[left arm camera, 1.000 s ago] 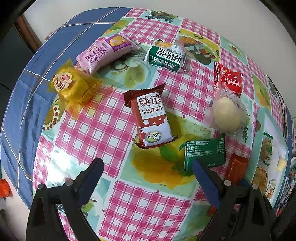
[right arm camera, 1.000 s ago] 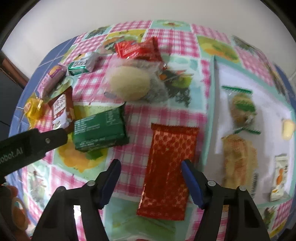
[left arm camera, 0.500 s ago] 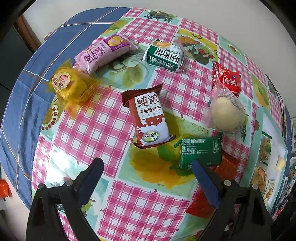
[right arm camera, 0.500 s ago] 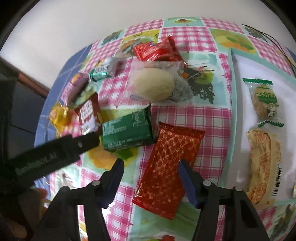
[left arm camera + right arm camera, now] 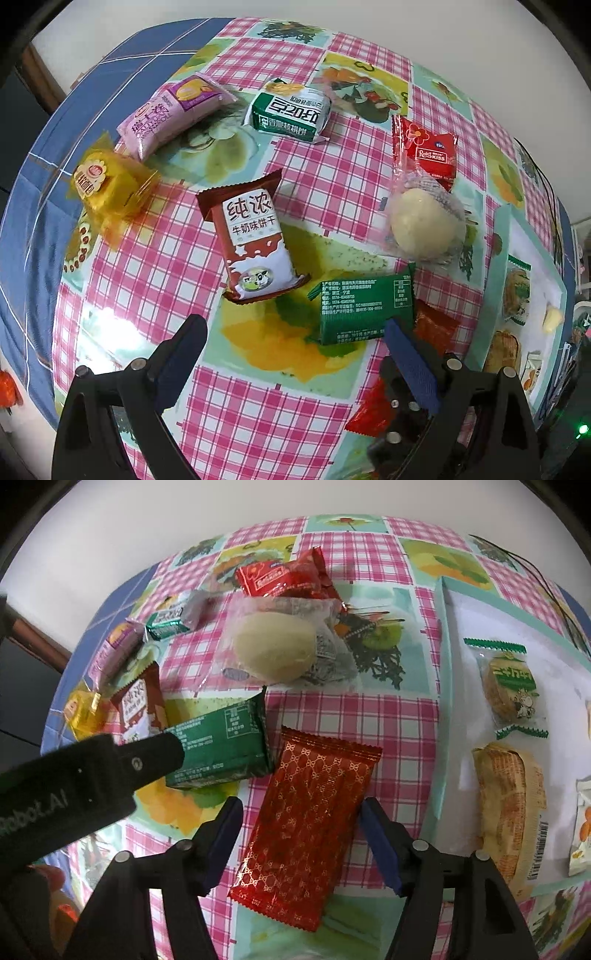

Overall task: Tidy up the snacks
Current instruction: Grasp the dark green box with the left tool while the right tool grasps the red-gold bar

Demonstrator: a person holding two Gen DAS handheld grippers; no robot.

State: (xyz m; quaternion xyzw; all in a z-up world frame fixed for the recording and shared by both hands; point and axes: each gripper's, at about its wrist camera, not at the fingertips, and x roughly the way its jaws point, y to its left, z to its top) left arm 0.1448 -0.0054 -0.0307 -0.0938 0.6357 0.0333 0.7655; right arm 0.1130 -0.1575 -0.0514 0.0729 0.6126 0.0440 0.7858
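Observation:
My right gripper (image 5: 301,836) is open, its jaws on either side of a red patterned packet (image 5: 310,823) lying flat on the checked tablecloth. My left gripper (image 5: 295,354) is open and empty above the cloth, with a green packet (image 5: 364,308) just ahead of its right finger and a brown milk-biscuit packet (image 5: 255,240) ahead of the middle. A white tray (image 5: 461,635) on the right holds several wrapped snacks. The left gripper's finger (image 5: 122,764) shows at the left of the right wrist view.
Loose snacks lie further out: a pale round bun in clear wrap (image 5: 423,223), a red packet (image 5: 428,153), a green-and-white packet (image 5: 290,112), a pink packet (image 5: 170,114) and a yellow cake (image 5: 107,184). The table edge drops off on the left.
My right gripper has moved in over the red patterned packet, which now lies between its jaws. The left gripper has barely shifted. No snack has moved.

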